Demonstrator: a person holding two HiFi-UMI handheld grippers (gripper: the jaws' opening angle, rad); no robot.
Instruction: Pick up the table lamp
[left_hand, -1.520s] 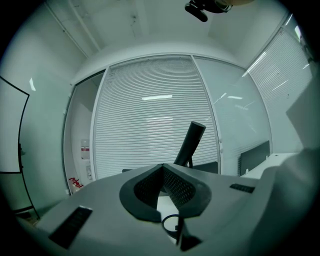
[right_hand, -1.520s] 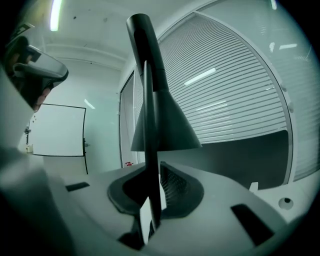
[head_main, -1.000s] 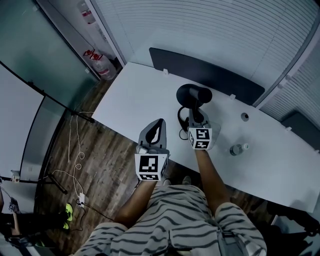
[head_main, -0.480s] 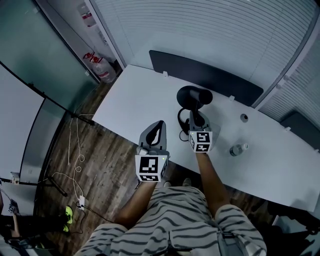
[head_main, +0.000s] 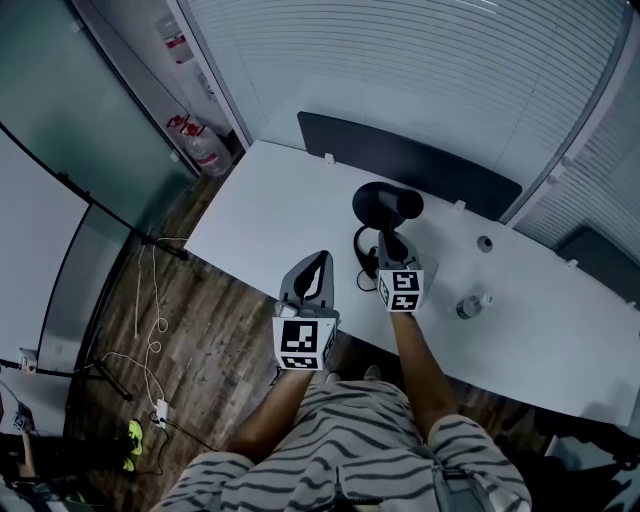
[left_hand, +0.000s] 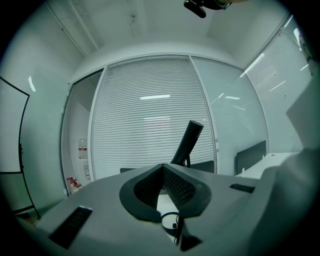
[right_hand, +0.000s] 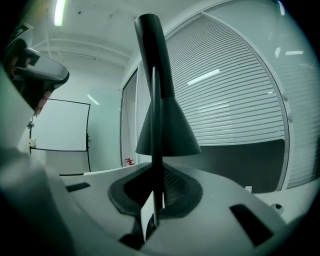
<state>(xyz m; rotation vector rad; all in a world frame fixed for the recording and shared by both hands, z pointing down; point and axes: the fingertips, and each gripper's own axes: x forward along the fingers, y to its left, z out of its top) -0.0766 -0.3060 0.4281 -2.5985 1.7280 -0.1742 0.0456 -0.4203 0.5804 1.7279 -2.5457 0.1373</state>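
The black table lamp (head_main: 388, 203) stands on the white table (head_main: 270, 200), its cone shade toward the back and its coiled cord (head_main: 365, 262) beside the base. My right gripper (head_main: 388, 238) reaches level onto the lamp. In the right gripper view the thin stem (right_hand: 156, 165) runs up between the jaws to the shade (right_hand: 167, 127). Those jaws have just been opening, and a pale sliver shows beside the stem. My left gripper (head_main: 318, 255) hangs shut and empty over the table's near edge, left of the lamp (left_hand: 187, 142).
A small bottle (head_main: 472, 303) lies on the table right of the lamp, with a small round object (head_main: 485, 243) behind it. A dark panel (head_main: 400, 155) lines the table's far edge. Water jugs (head_main: 200, 140) stand on the wooden floor at left, near loose cables.
The right gripper stays at the lamp's stem and the left gripper holds its place. The head view has shifted slightly.
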